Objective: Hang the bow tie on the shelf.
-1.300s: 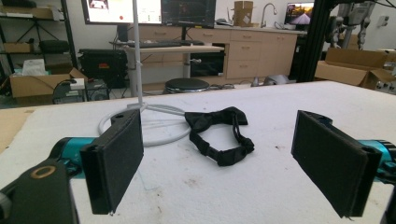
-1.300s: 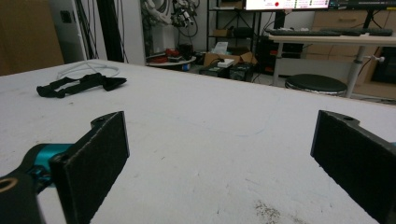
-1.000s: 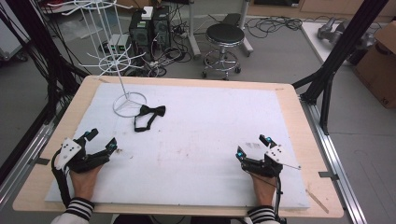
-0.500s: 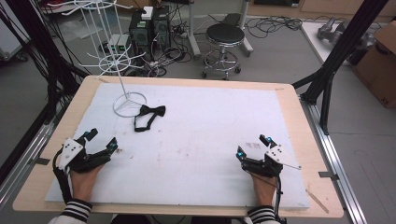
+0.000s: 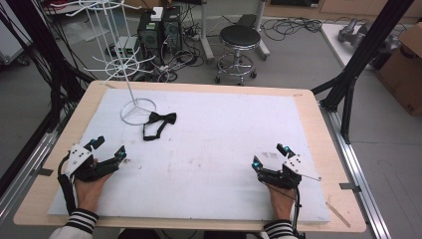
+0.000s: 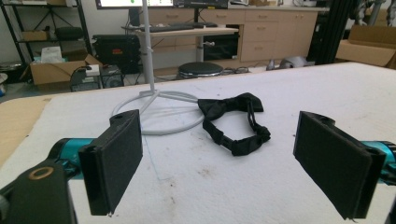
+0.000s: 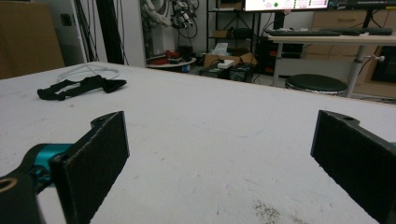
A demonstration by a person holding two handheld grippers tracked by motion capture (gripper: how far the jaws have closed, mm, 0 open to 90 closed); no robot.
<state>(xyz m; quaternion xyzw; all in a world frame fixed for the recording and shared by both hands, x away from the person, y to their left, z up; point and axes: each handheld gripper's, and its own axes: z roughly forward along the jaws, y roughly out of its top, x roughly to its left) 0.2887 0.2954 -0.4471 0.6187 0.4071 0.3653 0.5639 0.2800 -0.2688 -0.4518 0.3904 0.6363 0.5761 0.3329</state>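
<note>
A: Item one, bow tie [image 5: 158, 124]. Location?

B: Black, flat on the white mat [image 5: 224, 149], far-left part, its band looped toward the near side. Bow end just beside the ring base of the wire rack [image 5: 138, 110]; from above I cannot tell whether they touch. In the left gripper view the bow tie [image 6: 235, 122] lies ahead between the jaws, well beyond them, the ring base [image 6: 159, 114] at its left.

A: Item two, left gripper [image 5: 108, 151]?

B: Near-left of the mat, held in a hand. Jaws wide apart, nothing between them. Well apart from the bow tie.

A: Item three, right gripper [image 5: 269, 156]?

B: Near-right of the mat, also in a hand. Jaws spread wide, holding nothing. In its own view the bow tie [image 7: 79, 87] lies far off at upper left, small and hard to read; the pale curve behind it is probably the rack base.

A: Anything cut off or hidden?

B: Rack top runs out of the high view; in the left gripper view its pole [image 6: 148, 46] is cut at the top edge. Right jaw in each gripper view is clipped by the frame edge. Forearms are cut at the bottom, striped cuffs [image 5: 81, 219] showing.

A: Containers?

B: A cardboard box [image 5: 405, 69] at far right, off the table, partly cut by the edge; contents not visible. Another box [image 6: 56, 71] on the floor in the left gripper view, contents indistinct
</note>
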